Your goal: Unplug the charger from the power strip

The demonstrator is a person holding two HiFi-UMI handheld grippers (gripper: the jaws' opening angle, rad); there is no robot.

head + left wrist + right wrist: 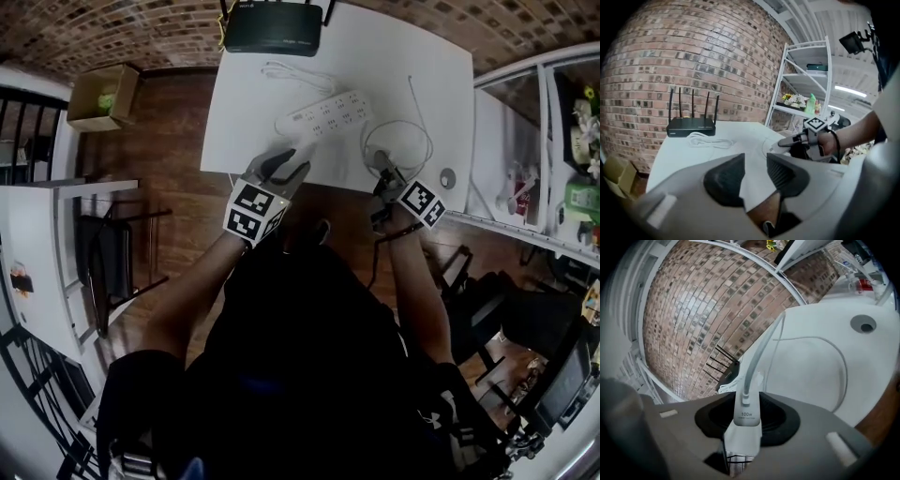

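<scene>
My right tongs are clenched on the charger. Its white block sits upright between the pads, and its cable runs out ahead and loops back over the tabletop. I grip the body rather than the cable so that the pull goes to the plug and not the cord. The charger is over the tabletop's near edge, towards the right corner and well apart from the power strip, so I judge it already out of its socket.

My left tongs are released, with only bare tabletop showing in the gap between them. They hang at the near edge, close to the strip's left end without touching it. I take that as the spot for steadying the strip. The router and a coiled white cord stay at the far edge, clear of my work.
</scene>
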